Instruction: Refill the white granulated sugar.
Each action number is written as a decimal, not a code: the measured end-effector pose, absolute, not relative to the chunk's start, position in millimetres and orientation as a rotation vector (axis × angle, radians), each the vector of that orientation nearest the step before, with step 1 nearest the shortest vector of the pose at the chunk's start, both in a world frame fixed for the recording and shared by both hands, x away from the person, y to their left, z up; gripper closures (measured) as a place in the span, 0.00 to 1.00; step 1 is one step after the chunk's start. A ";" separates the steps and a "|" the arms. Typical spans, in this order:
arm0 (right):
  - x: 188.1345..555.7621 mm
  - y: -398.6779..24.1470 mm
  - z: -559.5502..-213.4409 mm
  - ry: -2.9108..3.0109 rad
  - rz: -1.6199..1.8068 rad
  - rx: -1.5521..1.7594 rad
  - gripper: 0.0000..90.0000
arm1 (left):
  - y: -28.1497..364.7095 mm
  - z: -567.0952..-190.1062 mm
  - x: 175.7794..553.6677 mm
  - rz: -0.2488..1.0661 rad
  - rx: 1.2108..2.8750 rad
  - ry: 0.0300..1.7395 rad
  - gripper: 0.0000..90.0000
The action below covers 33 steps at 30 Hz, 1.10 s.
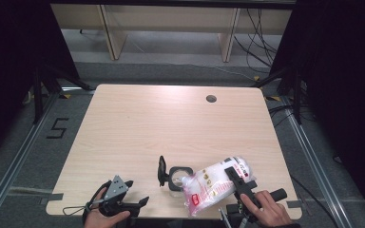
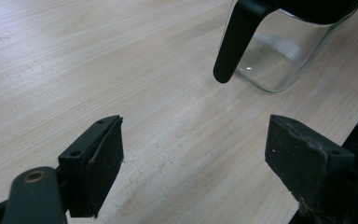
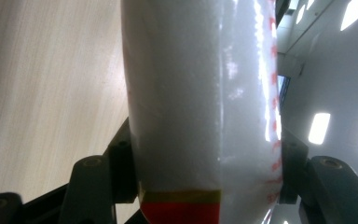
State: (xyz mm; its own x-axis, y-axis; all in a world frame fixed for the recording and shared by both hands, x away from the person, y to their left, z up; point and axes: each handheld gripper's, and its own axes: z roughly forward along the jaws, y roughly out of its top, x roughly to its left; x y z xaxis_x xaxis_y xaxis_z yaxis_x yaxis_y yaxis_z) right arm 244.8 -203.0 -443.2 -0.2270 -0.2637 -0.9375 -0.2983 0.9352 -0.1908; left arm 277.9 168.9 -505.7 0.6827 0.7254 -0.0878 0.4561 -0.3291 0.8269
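My right gripper [image 1: 235, 183] is clamped on a bag of white granules [image 1: 214, 185], tilted with its corner at the open mouth of the glass jar [image 1: 178, 176] near the table [image 1: 171, 123] front edge. My left gripper [image 1: 123, 202] rests released, jaws wide, nothing between them. Risk: the soft bag sags or slips in the grip, so granules miss the mouth and spill; nothing steadies the jar against a nudge.
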 end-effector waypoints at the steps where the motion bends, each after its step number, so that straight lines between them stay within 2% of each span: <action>1: 246.8 -202.7 -441.0 1.811 0.036 -0.459 0.47 | 169.0 -505.7 277.9 0.374 1.983 0.911 0.21; 33: 242.4 -200.7 -435.2 1.749 -0.013 -0.509 0.47 | 169.1 -505.9 278.2 0.376 1.985 0.912 0.21</action>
